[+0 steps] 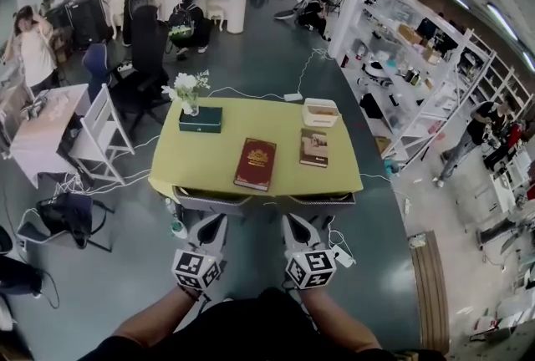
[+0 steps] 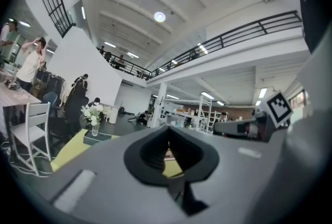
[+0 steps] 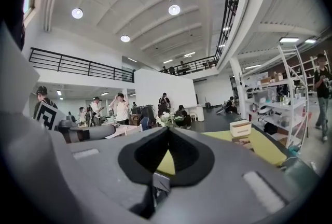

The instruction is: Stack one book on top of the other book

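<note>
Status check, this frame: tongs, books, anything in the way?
Left tongs and right tongs shut, empty, short of the table. Red book, brown book flat, apart, unstacked. Nothing blocks the books.

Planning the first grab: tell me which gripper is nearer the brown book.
Right. The right gripper sits before the near edge of the table, almost in line with the brown book; the left gripper sits further left, left of the red book.

gap red book (image 1: pixel 255 164) to brown book (image 1: pixel 313 148), vase (image 1: pixel 191 106), cream box (image 1: pixel 320 112) behind
</note>
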